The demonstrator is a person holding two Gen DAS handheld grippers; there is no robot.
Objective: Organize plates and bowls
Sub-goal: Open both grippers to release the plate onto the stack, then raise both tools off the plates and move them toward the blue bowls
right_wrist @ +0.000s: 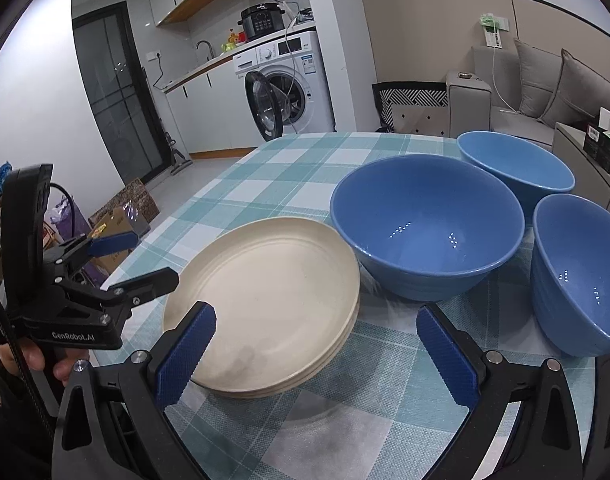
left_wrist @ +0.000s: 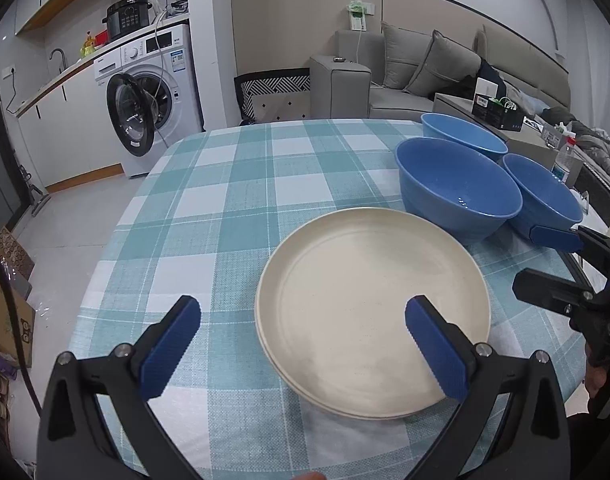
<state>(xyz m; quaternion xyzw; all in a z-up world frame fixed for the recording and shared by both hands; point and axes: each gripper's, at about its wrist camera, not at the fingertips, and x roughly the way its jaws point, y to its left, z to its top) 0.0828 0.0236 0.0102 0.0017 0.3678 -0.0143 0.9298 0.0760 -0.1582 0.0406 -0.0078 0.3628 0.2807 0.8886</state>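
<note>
A stack of cream plates lies on the checked tablecloth. Three blue bowls stand behind it to the right: a middle one, a far one and a right one. My left gripper is open and empty above the plates' near left edge; it also shows in the right wrist view. My right gripper is open and empty, low over the cloth between the plates and the right bowl; it also shows in the left wrist view.
The table with its teal checked cloth has bare cloth at the left and far side. Beyond stand a washing machine with its door open, a grey sofa and boxes on the floor.
</note>
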